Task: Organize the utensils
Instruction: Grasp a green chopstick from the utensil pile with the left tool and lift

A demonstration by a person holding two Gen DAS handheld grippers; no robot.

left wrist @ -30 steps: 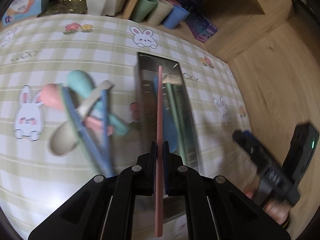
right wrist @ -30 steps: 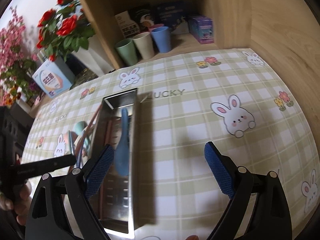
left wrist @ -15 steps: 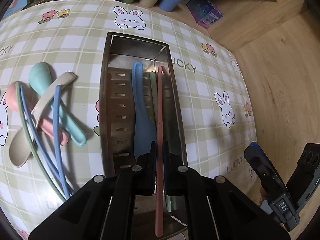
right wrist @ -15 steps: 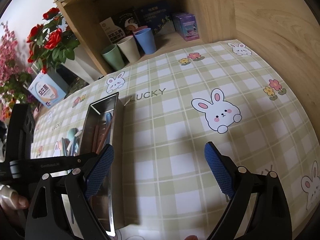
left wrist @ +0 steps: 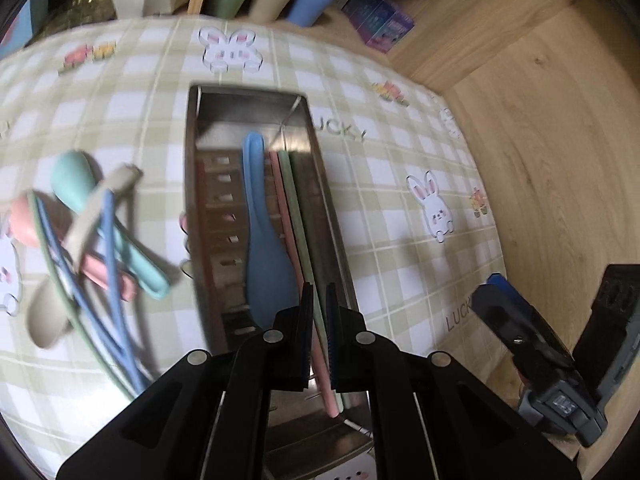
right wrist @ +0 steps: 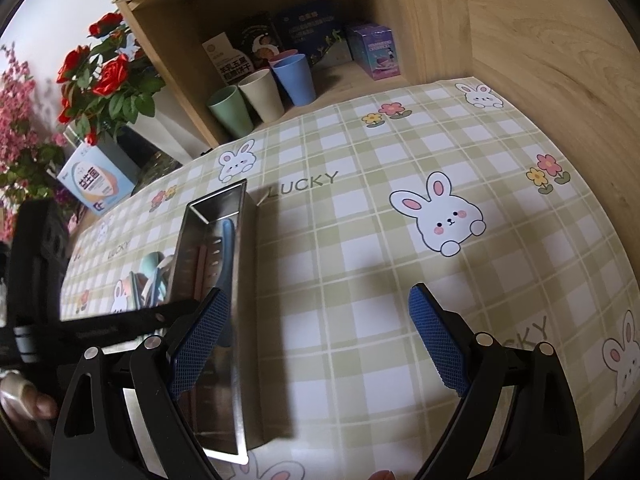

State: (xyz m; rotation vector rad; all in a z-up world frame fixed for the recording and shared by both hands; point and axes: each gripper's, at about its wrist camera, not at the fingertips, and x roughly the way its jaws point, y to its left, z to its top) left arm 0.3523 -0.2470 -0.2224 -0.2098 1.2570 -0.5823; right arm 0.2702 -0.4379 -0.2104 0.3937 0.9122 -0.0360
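Observation:
My left gripper is shut on a pink chopstick, which slants down into the steel tray near its right wall. Beside it in the tray lie a green chopstick and a blue spoon. Left of the tray sits a loose pile: a teal spoon, a beige spoon, a pink spoon and blue chopsticks. My right gripper stands open over bare tablecloth just right of the tray, with nothing between its pads.
The checked bunny tablecloth ends at a wooden side wall on the right. At the back, a shelf holds three cups and boxes. Red flowers and a carton stand at the back left.
The left gripper has shifted toward the tray's right side, and the pink chopstick has gone from pointing straight ahead to slanting down beside the green one. The right gripper stays open.

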